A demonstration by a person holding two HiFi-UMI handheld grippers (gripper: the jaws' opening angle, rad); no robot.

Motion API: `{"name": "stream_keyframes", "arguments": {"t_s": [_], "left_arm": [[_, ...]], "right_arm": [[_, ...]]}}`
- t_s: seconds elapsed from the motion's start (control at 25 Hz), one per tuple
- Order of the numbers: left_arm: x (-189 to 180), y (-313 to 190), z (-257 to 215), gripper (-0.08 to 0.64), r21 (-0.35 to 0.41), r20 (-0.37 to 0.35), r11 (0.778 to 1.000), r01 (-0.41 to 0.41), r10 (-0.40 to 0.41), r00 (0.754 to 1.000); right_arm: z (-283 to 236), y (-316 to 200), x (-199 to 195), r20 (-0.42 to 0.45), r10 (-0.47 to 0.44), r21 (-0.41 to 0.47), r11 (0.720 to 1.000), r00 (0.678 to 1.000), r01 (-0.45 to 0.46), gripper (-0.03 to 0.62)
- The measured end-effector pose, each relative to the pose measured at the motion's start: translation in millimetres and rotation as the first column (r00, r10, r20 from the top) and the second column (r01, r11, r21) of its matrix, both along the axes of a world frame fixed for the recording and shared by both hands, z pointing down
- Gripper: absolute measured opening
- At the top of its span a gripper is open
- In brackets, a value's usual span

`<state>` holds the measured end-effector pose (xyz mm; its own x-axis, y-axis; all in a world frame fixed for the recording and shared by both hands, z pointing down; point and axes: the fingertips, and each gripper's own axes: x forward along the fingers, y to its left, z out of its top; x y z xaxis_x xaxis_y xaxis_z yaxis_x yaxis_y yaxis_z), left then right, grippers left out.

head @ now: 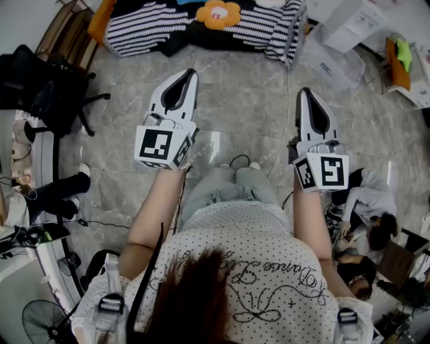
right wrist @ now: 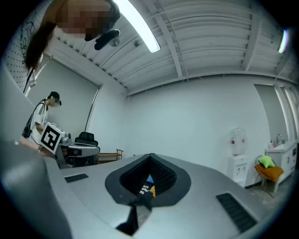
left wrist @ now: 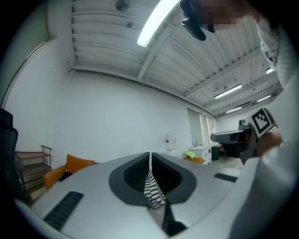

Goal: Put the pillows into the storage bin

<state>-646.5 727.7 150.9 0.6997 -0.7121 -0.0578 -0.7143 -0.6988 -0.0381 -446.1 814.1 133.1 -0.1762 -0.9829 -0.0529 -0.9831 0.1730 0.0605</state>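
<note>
The person stands with the left gripper [head: 192, 74] and right gripper [head: 304, 93] held out level, each clenched tight on nothing, which looks to me like a ready stance before any reach. Farther off on the floor lie the pillows [head: 151, 27], soft and black-and-white striped. An orange flower pillow [head: 218, 12] sits on top, and the clear bin [head: 334, 59] is near their right.

The person wears a white short-sleeved top [head: 259, 235] with black dots and looped black script, pale grey trousers [head: 225, 185] and buckled grey straps [head: 111, 304]. A black cable [head: 149, 272] crosses it. The left gripper [head: 191, 74] and right gripper [head: 305, 93] are white shells with black insides, each with a black-and-white cube [head: 161, 146].
</note>
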Motion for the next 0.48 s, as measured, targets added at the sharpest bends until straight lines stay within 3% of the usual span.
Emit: {"name": "stream_keyframes", "arguments": {"t_s": [0.4, 0.48], "left_arm": [[-6.6, -4.0, -6.1, 0.007, -0.002, -0.016, 1.000, 0.029, -0.029, 0.999], [-9.6, -6.9, -10.1, 0.053, 0.005, -0.021, 0.999, 0.047, -0.047, 0.999]], "right_arm": [[-8.3, -5.2, 2.5, 0.052, 0.021, 0.029, 0.999, 0.998, -0.023, 0.012], [-9.9, -8.4, 2.0, 0.060, 0.026, 0.026, 0.999, 0.998, -0.028, 0.057]]}}
